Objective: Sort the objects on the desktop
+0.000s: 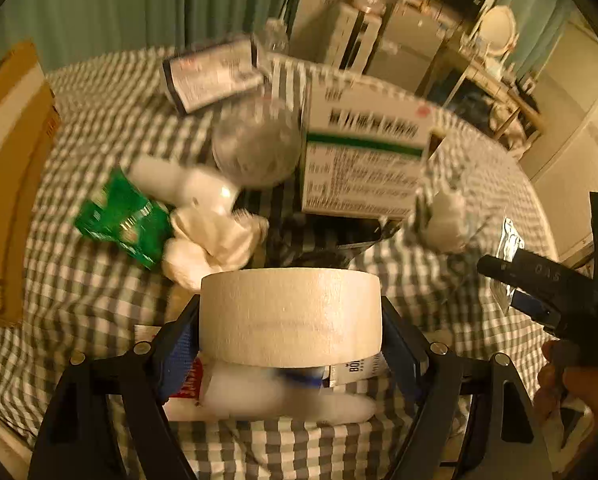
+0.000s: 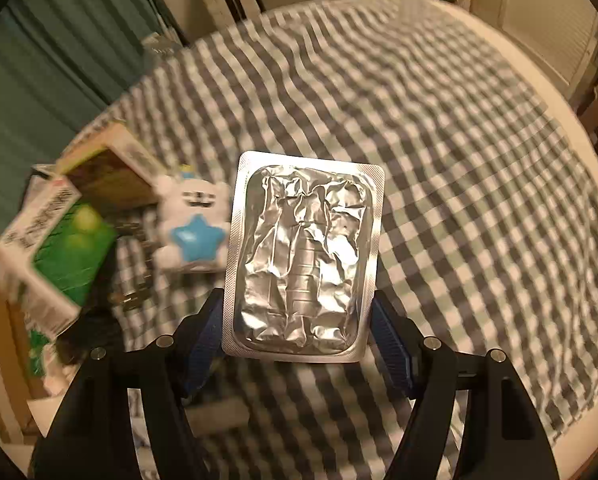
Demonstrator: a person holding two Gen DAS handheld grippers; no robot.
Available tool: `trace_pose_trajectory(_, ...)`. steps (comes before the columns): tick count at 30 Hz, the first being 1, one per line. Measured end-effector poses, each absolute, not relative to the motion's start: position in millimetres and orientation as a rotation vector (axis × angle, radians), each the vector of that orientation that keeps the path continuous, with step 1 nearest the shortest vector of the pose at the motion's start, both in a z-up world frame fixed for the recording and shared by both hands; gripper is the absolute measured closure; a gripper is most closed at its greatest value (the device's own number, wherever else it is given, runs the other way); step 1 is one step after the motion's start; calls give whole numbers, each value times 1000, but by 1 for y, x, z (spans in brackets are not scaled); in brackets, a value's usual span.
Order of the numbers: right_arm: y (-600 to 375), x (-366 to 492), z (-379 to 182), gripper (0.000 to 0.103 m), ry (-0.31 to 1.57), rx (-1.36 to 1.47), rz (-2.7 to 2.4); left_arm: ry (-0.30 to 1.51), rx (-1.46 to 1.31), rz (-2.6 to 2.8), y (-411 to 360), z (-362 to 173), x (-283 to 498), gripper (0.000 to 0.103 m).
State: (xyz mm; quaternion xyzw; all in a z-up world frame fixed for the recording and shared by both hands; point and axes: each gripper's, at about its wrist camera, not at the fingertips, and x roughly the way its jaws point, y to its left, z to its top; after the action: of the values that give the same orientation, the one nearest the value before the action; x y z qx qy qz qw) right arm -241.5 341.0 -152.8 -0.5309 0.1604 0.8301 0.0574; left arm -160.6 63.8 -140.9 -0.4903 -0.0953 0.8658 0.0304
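The left gripper [image 1: 290, 338] is clamped wide on a tape roll [image 1: 290, 316], held above the checked cloth [image 1: 91, 288]. The right gripper [image 2: 297, 340] pinches a foil pack [image 2: 303, 256] by its lower edges, upright between its fingers.

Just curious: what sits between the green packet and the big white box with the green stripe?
In the left wrist view, a white bottle and a clear round container lie between green packet and box.

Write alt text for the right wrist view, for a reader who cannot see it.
The right gripper holds a crinkled silver foil blister pack upright between its blue-padded fingers, above a grey-and-white checked cloth. To the left, blurred, lie a white plush toy with a blue star and a green-and-white box.
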Motion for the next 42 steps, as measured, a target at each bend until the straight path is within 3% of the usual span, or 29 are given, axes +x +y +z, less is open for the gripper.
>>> trace_pose_trajectory(15,299,-158,-32,33,479,-1397,2803,-421,-1155,2785,31,-29,-120,20)
trace_pose_trajectory(25,272,-111,4,33,438,-1380,2947,-320,-1099,2863,5,14,-93,20)
trace_pose_trajectory(32,213,-111,31,33,329,-1422,3083,-319,-1175,2899,-61,36,-92,20)
trace_pose_trajectory(39,88,-127,49,33,241,-1621,3317,-203,-1208,3044,-162,62,-95,20)
trace_pose_trajectory(42,26,-140,41,32,253,-1780,3374,-284,-1213,3079,-212,49,-94,20)
